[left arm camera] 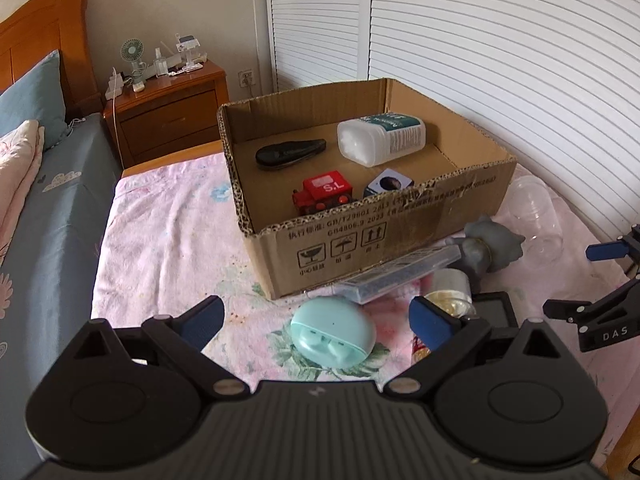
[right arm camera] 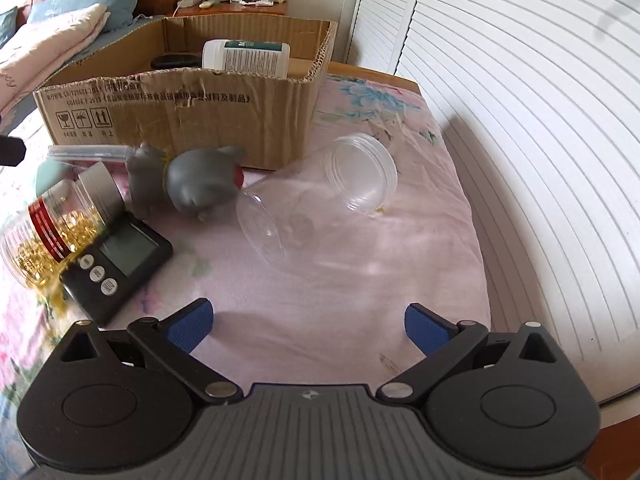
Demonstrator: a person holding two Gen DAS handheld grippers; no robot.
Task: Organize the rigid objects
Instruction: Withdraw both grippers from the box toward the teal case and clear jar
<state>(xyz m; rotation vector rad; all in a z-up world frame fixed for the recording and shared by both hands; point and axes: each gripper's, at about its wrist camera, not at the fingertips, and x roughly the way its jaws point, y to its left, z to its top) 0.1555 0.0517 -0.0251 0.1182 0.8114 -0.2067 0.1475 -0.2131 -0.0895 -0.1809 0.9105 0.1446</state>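
While both claws hang spread and empty over the near edge of the bed (right arm camera: 400, 264), the clear jar (right arm camera: 316, 196) lies on its side straight ahead of the right gripper (right arm camera: 308, 326), mouth towards the bed's far right corner, long axis slanting across the fingers' line. The left gripper (left arm camera: 316, 320) sits just over the mint case (left arm camera: 332, 332); the cardboard box (left arm camera: 400, 236) stands beyond.
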